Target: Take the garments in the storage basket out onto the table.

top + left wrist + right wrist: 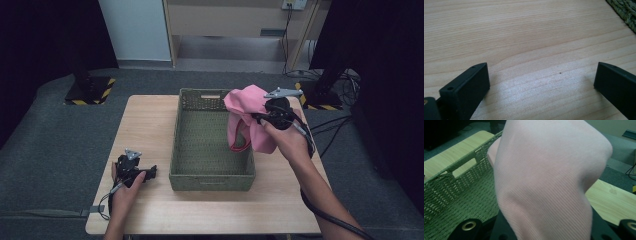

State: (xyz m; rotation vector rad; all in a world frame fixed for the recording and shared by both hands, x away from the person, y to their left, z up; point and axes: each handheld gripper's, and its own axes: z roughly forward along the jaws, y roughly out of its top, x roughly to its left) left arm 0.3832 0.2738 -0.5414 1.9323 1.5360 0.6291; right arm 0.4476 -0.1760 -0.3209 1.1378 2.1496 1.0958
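Observation:
A pink cloth (246, 116) hangs from my right gripper (260, 118), which is shut on it above the right rim of the green woven basket (212, 175). The cloth's lower folds dangle over the basket's right wall, and a red edge shows on them. In the right gripper view the pink cloth (549, 182) covers the jaws, with the green woven basket (454, 192) to the left of it. Down at the table's front left, my left gripper (151, 171) rests on the wood. Its jaws stand wide apart with nothing between them, as my left gripper (541, 80) shows over bare wood.
The wooden table (145, 125) has bare wood left of the basket and along the front. A corner of the basket (625, 10) shows at the upper right of the left gripper view. Dark stands with striped bases (90, 92) flank the table on the grey floor.

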